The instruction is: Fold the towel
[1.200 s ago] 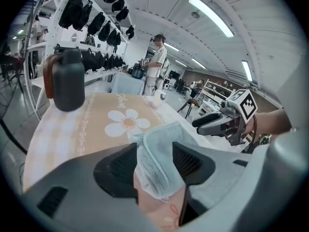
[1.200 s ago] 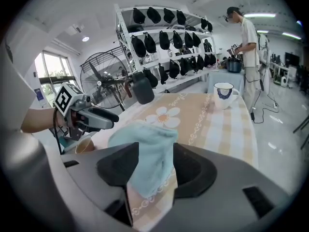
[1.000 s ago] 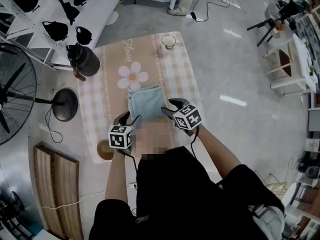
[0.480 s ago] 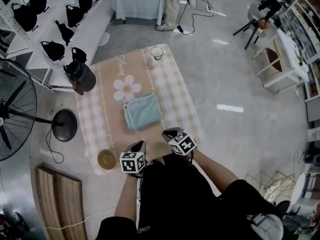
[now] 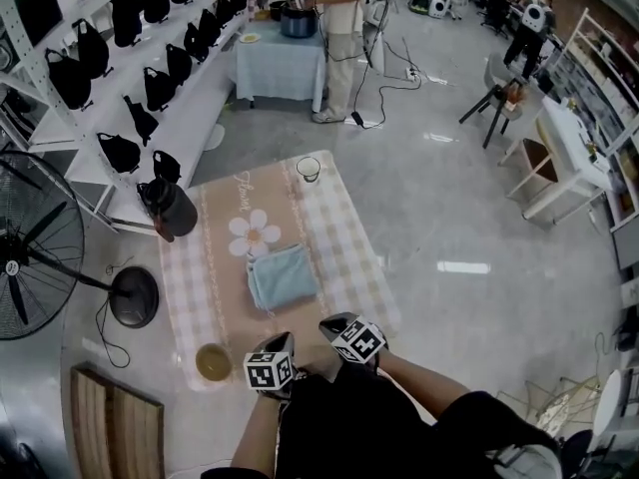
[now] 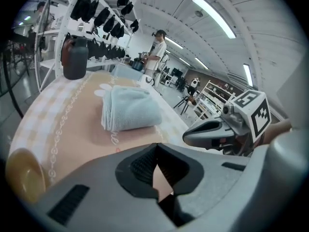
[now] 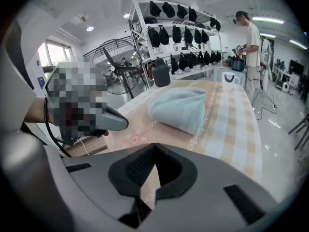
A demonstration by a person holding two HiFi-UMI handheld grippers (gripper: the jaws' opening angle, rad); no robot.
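Teal towel [image 5: 283, 277] folded. Left gripper [image 5: 282, 339] and right gripper [image 5: 335, 323] near it, jaws just closed, empty. Bowl [image 5: 213, 361] shows only in head and left gripper views.

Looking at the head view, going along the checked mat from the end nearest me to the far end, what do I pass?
You pass the brown bowl, then the folded blue towel, then the black jug, then the glass cup.

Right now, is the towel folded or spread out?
Folded: the towel lies as a compact rectangle on the mat, its stacked layers showing along one edge.
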